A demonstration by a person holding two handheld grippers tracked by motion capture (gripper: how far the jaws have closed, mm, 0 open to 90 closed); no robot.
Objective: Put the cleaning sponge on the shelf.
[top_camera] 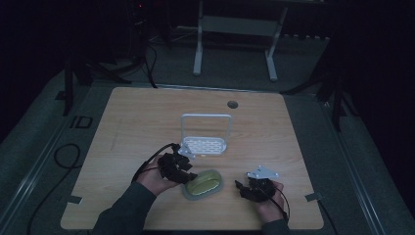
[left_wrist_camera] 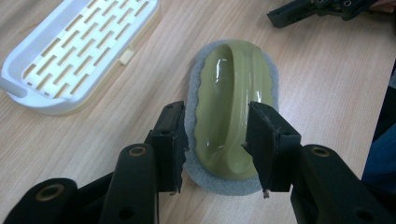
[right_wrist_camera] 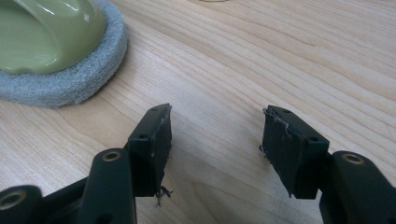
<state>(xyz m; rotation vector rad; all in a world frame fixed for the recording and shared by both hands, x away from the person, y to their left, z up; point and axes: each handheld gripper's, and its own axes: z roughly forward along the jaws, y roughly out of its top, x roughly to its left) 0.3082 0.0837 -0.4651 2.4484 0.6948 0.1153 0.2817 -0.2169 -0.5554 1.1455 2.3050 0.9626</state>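
Scrubber: green-handled scrubbing pad (left_wrist_camera: 233,112) flat on the worktop (top_camera: 274,132), just in front of the white rack (top_camera: 204,144).
Left gripper (left_wrist_camera: 217,140): fingers straddle the handle, not yet pinching.
Right gripper (right_wrist_camera: 215,140): beside the scrubber, fingers released, empty.
Advice: centre on the handle ridge, squeeze firmly, then lift level.

Table (top_camera: 122,122) seen from the high view: a rack (top_camera: 205,142) stands near the centre, its tray toward the person and its frame upright behind. A scrubber (top_camera: 203,184) lies in front of the rack, apart from it, pad down and handle up. The left gripper (top_camera: 186,172) is at the scrubber's left end, its jaws to either side of the handle. The right gripper (top_camera: 243,188) lies right of the scrubber, near but apart. A hole (top_camera: 232,104) sits behind the rack.
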